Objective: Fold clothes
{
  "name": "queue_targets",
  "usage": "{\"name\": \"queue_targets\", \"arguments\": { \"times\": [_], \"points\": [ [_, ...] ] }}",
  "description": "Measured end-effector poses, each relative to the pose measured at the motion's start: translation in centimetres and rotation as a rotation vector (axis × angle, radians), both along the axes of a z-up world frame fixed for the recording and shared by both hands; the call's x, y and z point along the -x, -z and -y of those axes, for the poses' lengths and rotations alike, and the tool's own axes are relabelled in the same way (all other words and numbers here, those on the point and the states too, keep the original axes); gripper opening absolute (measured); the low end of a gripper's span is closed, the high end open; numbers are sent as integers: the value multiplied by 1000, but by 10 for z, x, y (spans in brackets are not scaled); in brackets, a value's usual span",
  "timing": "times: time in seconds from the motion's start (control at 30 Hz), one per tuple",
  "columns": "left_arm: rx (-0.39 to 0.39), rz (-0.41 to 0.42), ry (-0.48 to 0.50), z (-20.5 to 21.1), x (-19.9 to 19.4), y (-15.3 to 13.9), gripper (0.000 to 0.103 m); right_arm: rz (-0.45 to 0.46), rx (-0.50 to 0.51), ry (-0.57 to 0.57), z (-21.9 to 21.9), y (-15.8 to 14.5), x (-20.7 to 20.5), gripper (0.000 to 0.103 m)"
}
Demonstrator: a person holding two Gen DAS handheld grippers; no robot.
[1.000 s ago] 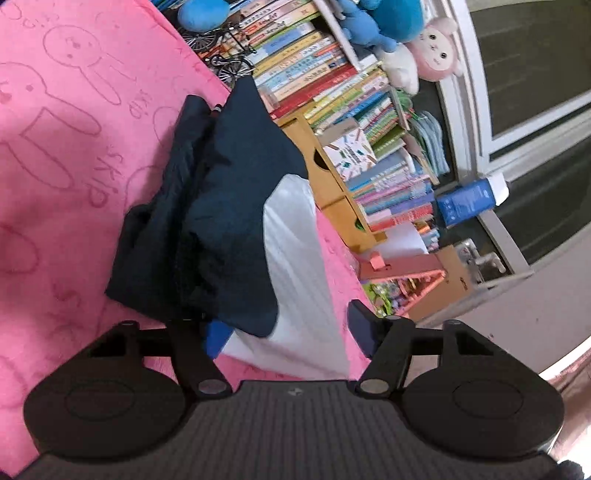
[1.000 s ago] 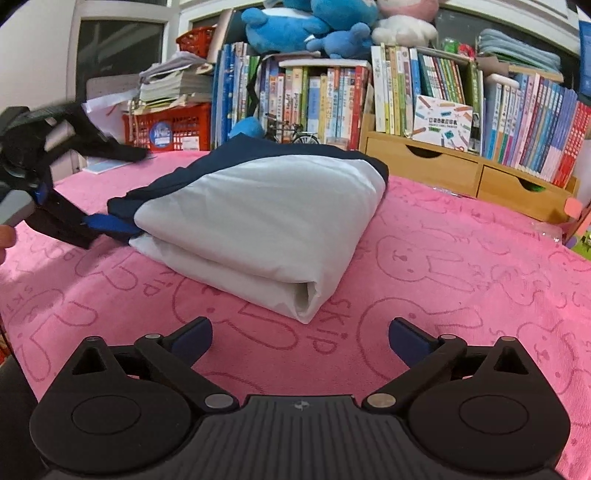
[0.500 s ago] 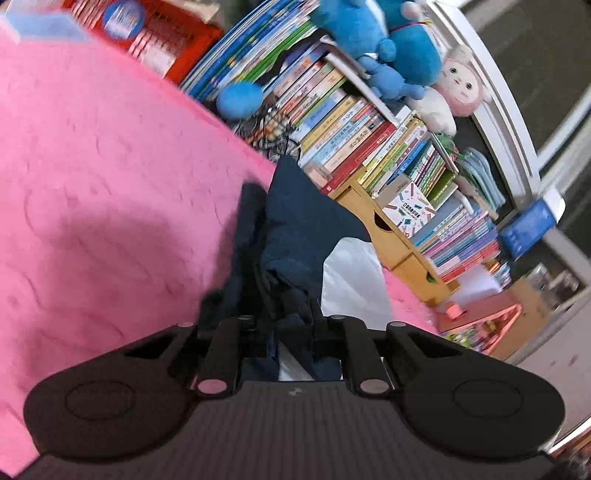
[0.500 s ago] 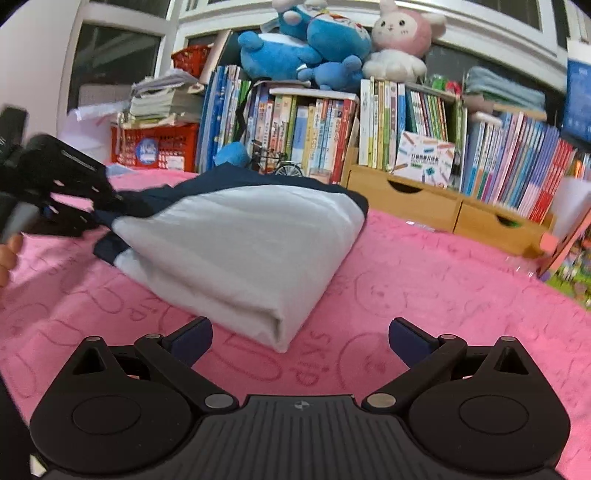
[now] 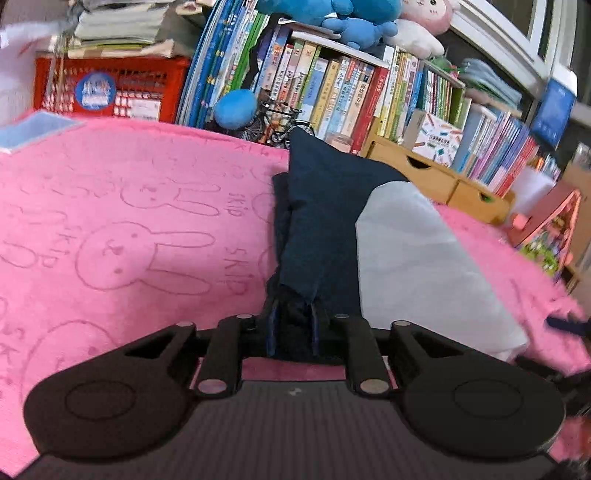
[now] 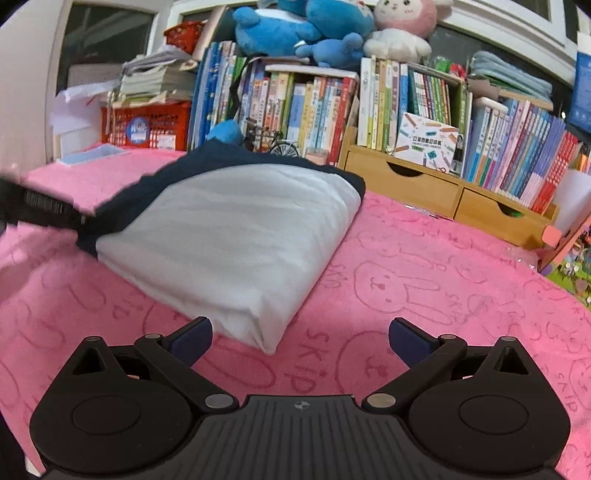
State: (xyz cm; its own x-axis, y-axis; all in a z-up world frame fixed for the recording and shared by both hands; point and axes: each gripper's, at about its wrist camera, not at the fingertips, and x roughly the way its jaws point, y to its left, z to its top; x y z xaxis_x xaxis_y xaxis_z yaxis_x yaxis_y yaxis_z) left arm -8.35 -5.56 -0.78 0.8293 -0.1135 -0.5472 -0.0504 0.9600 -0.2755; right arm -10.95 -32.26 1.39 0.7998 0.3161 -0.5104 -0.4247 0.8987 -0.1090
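Left gripper [image 5: 291, 328]: we see its two black fingers pinched together on a dark navy edge of the garment [image 6: 229, 229], the cloth bunched between the blue pads.

Right gripper [image 6: 300, 341]: its fingers stand wide apart and hold nothing; it hovers low over the blanket just in front of the bundle's nearest corner.

Garment: a thick, pillow-like bundle of pale grey and navy cloth, lying folded on the pink blanket [image 6: 424, 280] (the grey panel faces up, the navy wraps its far and left edges). In the left view the navy part [image 5: 321, 221] rises in a loose ridge towards the pinched fingers.

Step in hand: we judge the left gripper is gripping the navy edge, either to tuck or turn it in as a last fold or to shift the bundle as a whole; the pictures do not settle which.

Next move: whichever it is, the soft stack would need a steady, low pull so the layers do not slide apart, and the free right gripper is well placed to steady the near corner.

Materials: the garment looks like smooth, soft cloth with rounded folds; the blanket is fleecy, stamped with rabbit outlines and the word SKIP.

Background: a crowded bookshelf [image 6: 369, 107] with plush toys [image 6: 314, 29] on top, a wooden drawer unit [image 6: 443, 188] and a red crate [image 6: 147, 125].
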Motion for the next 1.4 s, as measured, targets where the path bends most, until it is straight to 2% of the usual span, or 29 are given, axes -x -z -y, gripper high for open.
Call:
{"name": "queue_targets", "arguments": {
  "times": [0.07,0.13,0.27,0.37,0.4,0.43,0.6,0.73,0.87,0.97,1.07,1.17,1.23,1.37,1.4],
  "points": [
    [5,-2,-5,-1,0,0,26,-18,-76,-51,-3,-18,-8,101],
    [1,-1,-4,0,0,0,26,-39,-140,-100,-9,-37,-20,92],
    [-11,0,0,1,0,-1,26,-76,-137,-170,-56,-54,-66,78],
    [-1,4,5,0,1,0,26,-140,-115,-204,-101,-54,-112,44],
    [5,5,6,-1,1,0,27,-161,-102,-205,-118,-52,-128,27],
    [6,6,7,-1,1,0,27,-186,-81,-205,-134,-48,-145,24],
    [2,13,21,0,1,0,32,-207,46,-184,-193,-18,-200,24],
    [2,18,41,1,0,0,40,-171,70,-207,-214,-1,-223,24],
    [0,20,45,3,0,0,42,-169,100,-224,-232,9,-238,24],
    [7,21,44,2,-1,0,43,-193,70,-241,-233,10,-248,24],
    [7,21,56,3,-1,0,45,-239,-31,-238,-219,8,-255,26],
    [4,20,76,4,-2,-1,55,-229,-126,-215,-199,-3,-237,42],
    [2,19,89,5,-3,-1,60,-211,-173,-205,-183,-13,-217,74],
    [-12,16,105,7,-4,-2,66,-113,-148,-254,-143,-35,-150,84],
    [-17,15,106,8,-4,-2,69,-84,-139,-251,-129,-38,-131,92]
  ]
}}
